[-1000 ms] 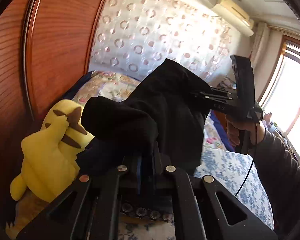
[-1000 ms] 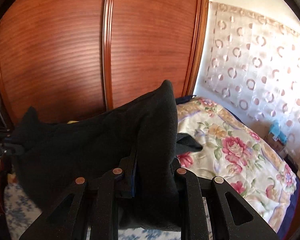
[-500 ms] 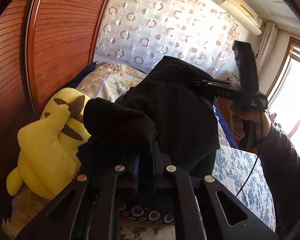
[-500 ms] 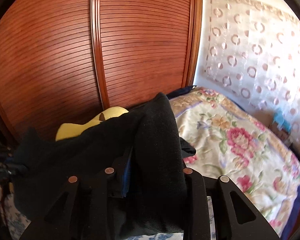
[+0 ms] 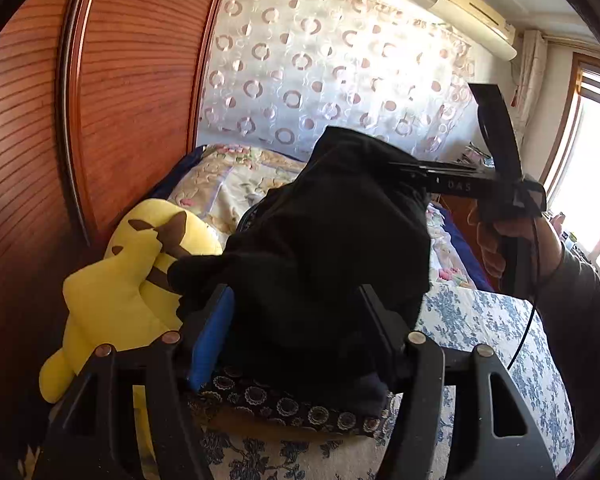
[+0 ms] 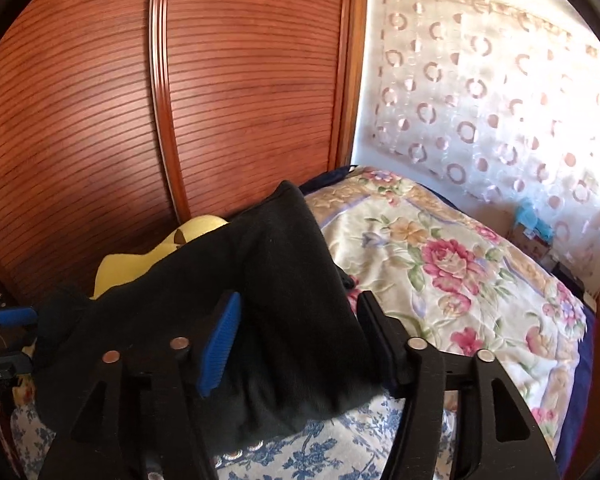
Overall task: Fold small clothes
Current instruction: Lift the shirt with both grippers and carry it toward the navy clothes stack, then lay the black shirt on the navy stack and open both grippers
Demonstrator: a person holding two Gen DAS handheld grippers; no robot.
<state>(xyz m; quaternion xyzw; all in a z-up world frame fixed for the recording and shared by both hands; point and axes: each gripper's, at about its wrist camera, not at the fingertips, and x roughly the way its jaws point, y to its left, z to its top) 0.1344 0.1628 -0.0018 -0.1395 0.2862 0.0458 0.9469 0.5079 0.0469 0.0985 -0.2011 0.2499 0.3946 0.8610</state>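
the left gripper (image 5: 296,320) has its jaws opening, and the black garment (image 5: 332,240) sits between the spread fingers, bunched and slumping, the blue pad (image 5: 212,336) no longer pressed into it. in the right wrist view the right gripper (image 6: 296,336) is likewise opening, with a thick folded edge of the same cloth lying loose in the gap between its fingers. so the garment lies straight ahead of both grippers, its long axis running crosswise from one to the other, and neither hand is clearly the nearer. it appears to be settling on the blue-flowered sheet (image 5: 500,332), over a dark patterned cloth (image 5: 284,404) at its near edge. just left of it sits a yellow plush toy (image 5: 132,280); beyond lies a rose-printed quilt (image 6: 440,264), then the wooden wardrobe doors (image 6: 240,92). the coming move likely turns on that crosswise axis: drawing both grippers back without dragging the fold.
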